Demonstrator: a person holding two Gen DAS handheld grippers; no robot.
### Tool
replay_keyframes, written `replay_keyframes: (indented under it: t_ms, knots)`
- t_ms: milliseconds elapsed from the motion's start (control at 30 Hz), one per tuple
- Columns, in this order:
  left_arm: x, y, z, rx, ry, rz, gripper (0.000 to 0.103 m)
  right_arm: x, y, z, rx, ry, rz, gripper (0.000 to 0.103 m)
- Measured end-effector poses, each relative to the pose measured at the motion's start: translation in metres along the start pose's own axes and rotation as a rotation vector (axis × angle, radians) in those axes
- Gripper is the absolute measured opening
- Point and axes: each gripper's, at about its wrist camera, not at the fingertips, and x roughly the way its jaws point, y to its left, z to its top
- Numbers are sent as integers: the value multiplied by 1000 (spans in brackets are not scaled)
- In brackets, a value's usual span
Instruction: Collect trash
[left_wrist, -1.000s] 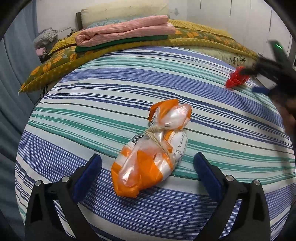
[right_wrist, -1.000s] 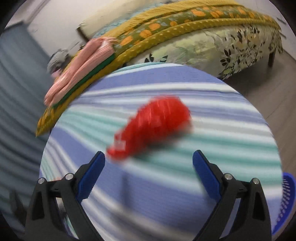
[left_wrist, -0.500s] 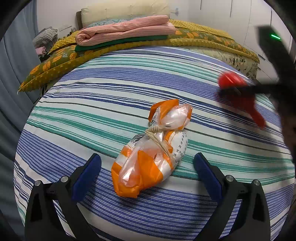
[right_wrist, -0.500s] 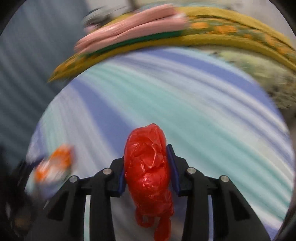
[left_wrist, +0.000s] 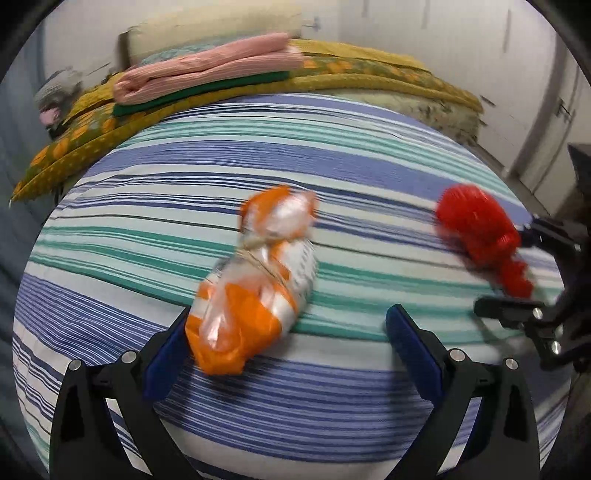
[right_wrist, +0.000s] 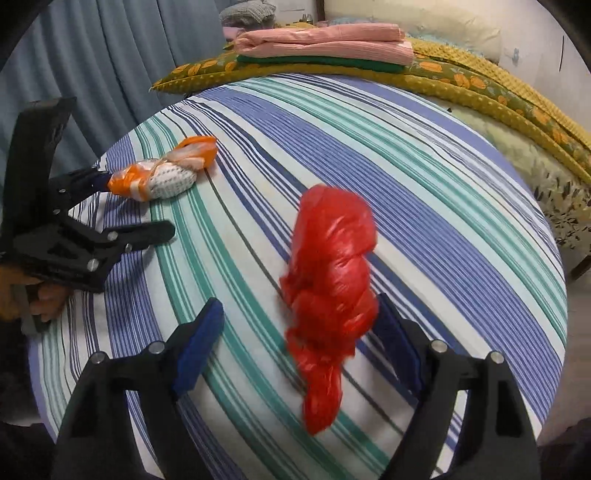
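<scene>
An orange and clear plastic bag (left_wrist: 255, 280), tied with string, lies on the striped bed sheet (left_wrist: 258, 155). It sits between the wide-apart jaws of my left gripper (left_wrist: 288, 328), close against the left pad. A crumpled red plastic bag (right_wrist: 332, 258) is between the jaws of my right gripper (right_wrist: 299, 310), which are opening; the left pad is clear of it and the right pad is just beside it. In the left wrist view the red bag (left_wrist: 476, 229) and right gripper (left_wrist: 506, 271) are at the right. The right wrist view shows the orange bag (right_wrist: 162, 173) and left gripper (right_wrist: 136, 203) at the left.
Folded pink and green blankets (left_wrist: 207, 70) lie on a yellow patterned quilt at the head of the bed. A grey-blue curtain (right_wrist: 92, 55) hangs along the left side. The bed's right edge drops to the floor. A person's hand (right_wrist: 22, 291) holds the left gripper.
The right gripper closed on the red bag, carried it leftward across the bed toward the orange bag, and now its jaws stand apart. The left gripper has barely shifted.
</scene>
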Motion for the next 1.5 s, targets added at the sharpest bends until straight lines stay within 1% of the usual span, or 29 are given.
replay_keyframes:
  t_ms: [67, 100, 200, 267, 600, 867, 1033, 1100, 1167, 1200, 1267, 1333, 1400, 1433, 1467, 1500]
  knots:
    - [-1, -5, -2, 4, 1, -1, 98, 2, 2, -1, -27, -6, -22, 81]
    - [-2, -5, -3, -2, 1, 3, 98, 3, 3, 2, -31, -9, -29, 83]
    - [0, -4, -3, -23, 11, 66, 99, 9, 8, 6, -18, -21, -39, 88]
    - [0, -5, -3, -30, 11, 77, 99, 9, 8, 4, -7, -39, -43, 90]
    - [-1, -5, -2, -34, 12, 83, 99, 14, 12, 9, -4, -38, -55, 95]
    - [-1, -5, -2, -34, 13, 83, 99, 15, 13, 9, -3, -37, -55, 95]
    - [-1, -3, -2, -32, 14, 62, 99, 13, 11, 9, 6, -43, -39, 95]
    - [-4, 5, -2, -34, 12, 18, 99, 9, 4, 9, 40, -37, -8, 95]
    - [-13, 22, -3, -86, -3, -39, 98, -2, -9, 12, 93, -29, 20, 95]
    - [-16, 28, -3, -104, -13, -54, 98, -6, -14, 14, 102, -26, 27, 95]
    - [-20, 35, 1, -115, -26, -81, 98, -7, -17, 24, 95, 9, 39, 95]
    - [-17, 31, 8, -79, -13, -76, 98, -3, -12, 35, 68, 47, 32, 94]
    - [-9, 22, 16, -25, 1, -47, 98, 8, -8, 45, 50, 109, -24, 89]
    - [-3, 20, 20, -14, 11, -29, 98, 11, -10, 49, 60, 112, -45, 88]
    - [1, 19, 23, -9, 22, -17, 98, 13, -13, 50, 77, 113, -41, 85]
    - [3, 18, 24, -7, 23, -10, 96, 16, -15, 51, 89, 122, -31, 71]
